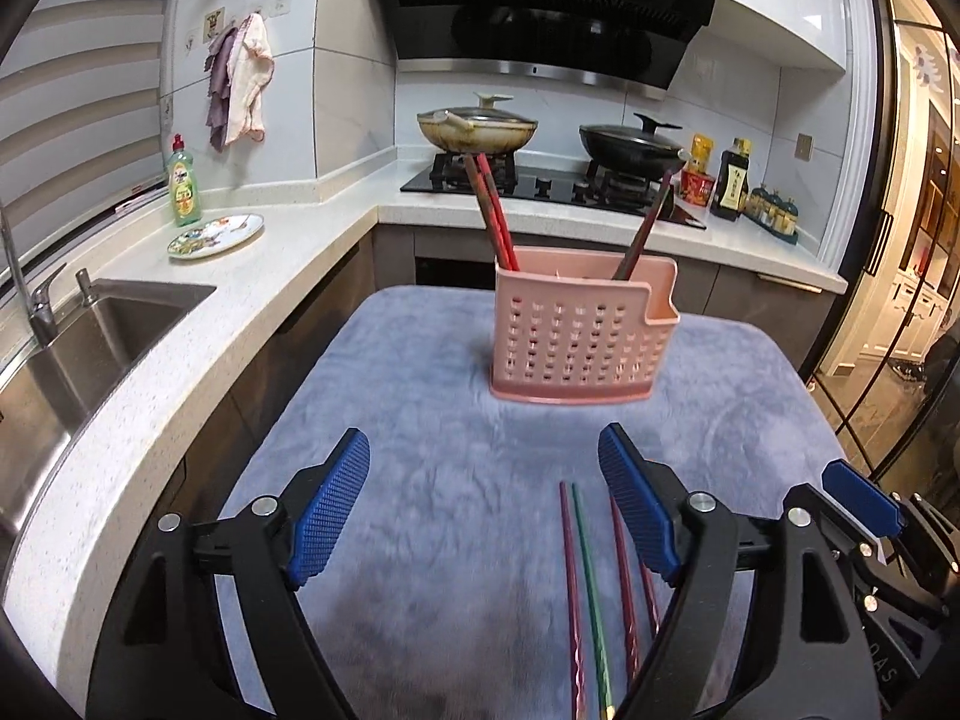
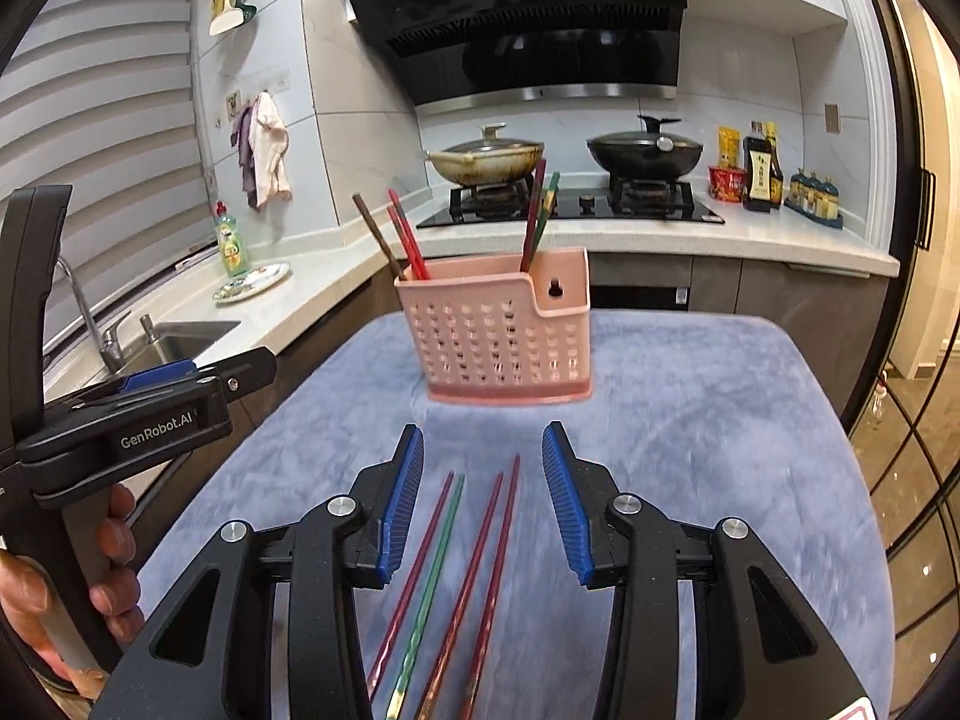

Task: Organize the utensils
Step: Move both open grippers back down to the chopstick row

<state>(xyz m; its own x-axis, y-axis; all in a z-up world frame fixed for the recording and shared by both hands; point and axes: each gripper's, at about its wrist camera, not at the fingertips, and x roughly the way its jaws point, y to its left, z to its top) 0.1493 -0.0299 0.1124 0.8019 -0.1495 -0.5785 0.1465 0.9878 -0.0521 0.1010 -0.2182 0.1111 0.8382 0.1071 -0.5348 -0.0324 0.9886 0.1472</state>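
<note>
Both of our grippers hang over the table with nothing held: our left gripper (image 1: 485, 462) has its blue pads spread wide apart, and our right gripper (image 2: 483, 456) has its fingers parted too, released above the loose chopsticks; from the right wrist view the left gripper (image 2: 162, 375) shows side-on at the left edge, gripped by a hand (image 2: 114, 546). Going down by size, we see the blue-grey cloth (image 1: 420, 480) that covers the table, soft and slightly rumpled, with the kitchen counter and its steel sink (image 1: 90, 330) running along the left side; behind it stands the hob with a lidded tan pan (image 1: 477, 129) and a black wok (image 1: 630, 144). Near the far middle of the cloth stands the pink perforated holder (image 2: 492, 336), upright; it already carries several chopsticks that lean out of its top, a brown one and red ones (image 2: 408, 240) at its left end and a dark red and green pair (image 2: 540, 216) at its right end. On the cloth close to us lie four loose chopsticks (image 2: 468, 558), roughly parallel and pointing toward the holder, well apart from it: a purple-red one, a green one (image 2: 429, 570) just beside it, then two red ones; they rest between and below our right fingers, which do not touch them.
</note>
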